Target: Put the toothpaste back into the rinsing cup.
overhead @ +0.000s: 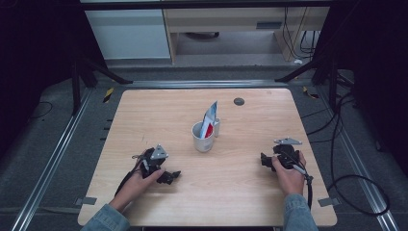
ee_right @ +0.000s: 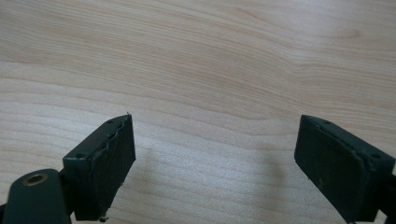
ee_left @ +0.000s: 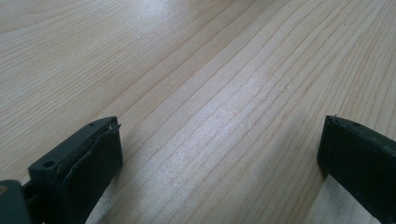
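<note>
Desk (overhead: 144,110) of pale wood held a white cup (overhead: 202,138) with a red-and-white packet (overhead: 209,120) at centre. Left claw (overhead: 172,176) and right claw (overhead: 263,160) rested spread and empty, well apart from it; nothing looked started.

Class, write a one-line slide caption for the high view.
Two open hand-held grippers, left and right, rest either side of a white mug holding a packet.
</note>
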Demonstrator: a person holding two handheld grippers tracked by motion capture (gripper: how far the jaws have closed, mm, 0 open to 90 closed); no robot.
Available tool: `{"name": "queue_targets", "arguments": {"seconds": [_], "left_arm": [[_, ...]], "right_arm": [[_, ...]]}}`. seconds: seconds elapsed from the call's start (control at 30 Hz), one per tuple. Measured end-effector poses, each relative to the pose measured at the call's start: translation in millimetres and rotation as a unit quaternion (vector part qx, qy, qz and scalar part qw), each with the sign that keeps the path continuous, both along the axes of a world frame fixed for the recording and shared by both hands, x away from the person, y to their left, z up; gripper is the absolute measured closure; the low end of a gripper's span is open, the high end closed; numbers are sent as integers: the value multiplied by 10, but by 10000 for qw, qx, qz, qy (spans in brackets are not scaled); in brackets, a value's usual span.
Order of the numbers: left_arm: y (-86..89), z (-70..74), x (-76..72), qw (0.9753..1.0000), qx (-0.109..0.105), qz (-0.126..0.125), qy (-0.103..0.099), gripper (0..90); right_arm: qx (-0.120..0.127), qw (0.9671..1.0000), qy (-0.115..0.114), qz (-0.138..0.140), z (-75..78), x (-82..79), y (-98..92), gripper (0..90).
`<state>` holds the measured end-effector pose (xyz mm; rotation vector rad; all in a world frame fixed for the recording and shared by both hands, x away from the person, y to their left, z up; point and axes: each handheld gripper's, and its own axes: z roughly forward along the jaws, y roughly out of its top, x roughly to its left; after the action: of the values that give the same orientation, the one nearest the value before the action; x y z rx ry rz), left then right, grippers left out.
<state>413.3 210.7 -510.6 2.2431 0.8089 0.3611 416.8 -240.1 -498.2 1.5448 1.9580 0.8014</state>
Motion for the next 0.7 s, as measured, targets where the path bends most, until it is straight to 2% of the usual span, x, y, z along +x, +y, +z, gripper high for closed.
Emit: {"name": "queue_targets", "arguments": {"seconds": [0.3,0.43,0.57,0.7], "left_arm": [[0,0,0,10000,2,0,1,0],[0,0,0,10000,1,0,1,0],[-1,0,0,10000,1,1,-1,0],[-2,-1,0,10000,-1,3,-2,0]], "right_arm": [[76,9999,88,-111,-102,47,-14,108],[185,9997,52,-169,-118,70,-6,106],[225,9996,-101,-150,-155,90,21,71],[185,9998,-63,-50,-159,117,101,33]]}}
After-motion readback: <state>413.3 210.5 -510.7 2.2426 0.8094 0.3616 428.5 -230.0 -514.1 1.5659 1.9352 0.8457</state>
